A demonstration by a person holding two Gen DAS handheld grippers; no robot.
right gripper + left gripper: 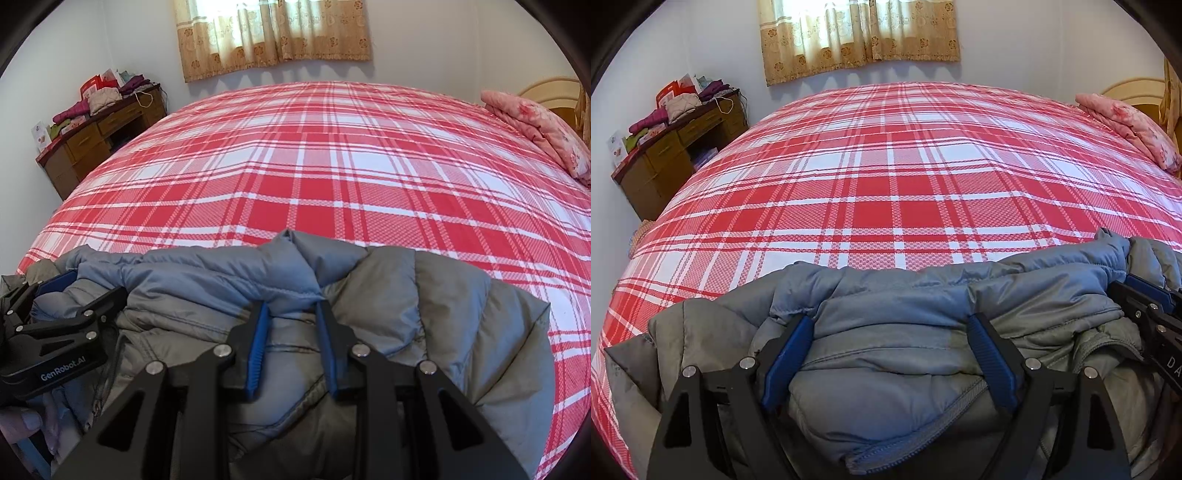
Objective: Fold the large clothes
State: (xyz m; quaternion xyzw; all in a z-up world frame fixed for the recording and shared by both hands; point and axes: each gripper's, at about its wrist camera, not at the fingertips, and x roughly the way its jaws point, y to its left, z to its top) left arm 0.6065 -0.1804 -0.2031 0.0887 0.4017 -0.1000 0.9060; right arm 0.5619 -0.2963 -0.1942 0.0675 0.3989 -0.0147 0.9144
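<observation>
A grey-blue puffer jacket (894,332) lies bunched at the near edge of the bed with the red plaid cover (886,177). My left gripper (890,321) is wide open, its blue pads on either side of a thick fold of the jacket. In the right wrist view my right gripper (291,310) has its pads closed in on a fold of the jacket (406,314) near its blue collar edge. The left gripper also shows at the left of that view (74,291), and the right gripper at the right edge of the left wrist view (1145,295).
A folded pink quilt (1134,129) lies at the bed's far right by the headboard. A wooden desk (676,147) piled with clothes and boxes stands at the far left. A curtained window (860,33) is on the back wall.
</observation>
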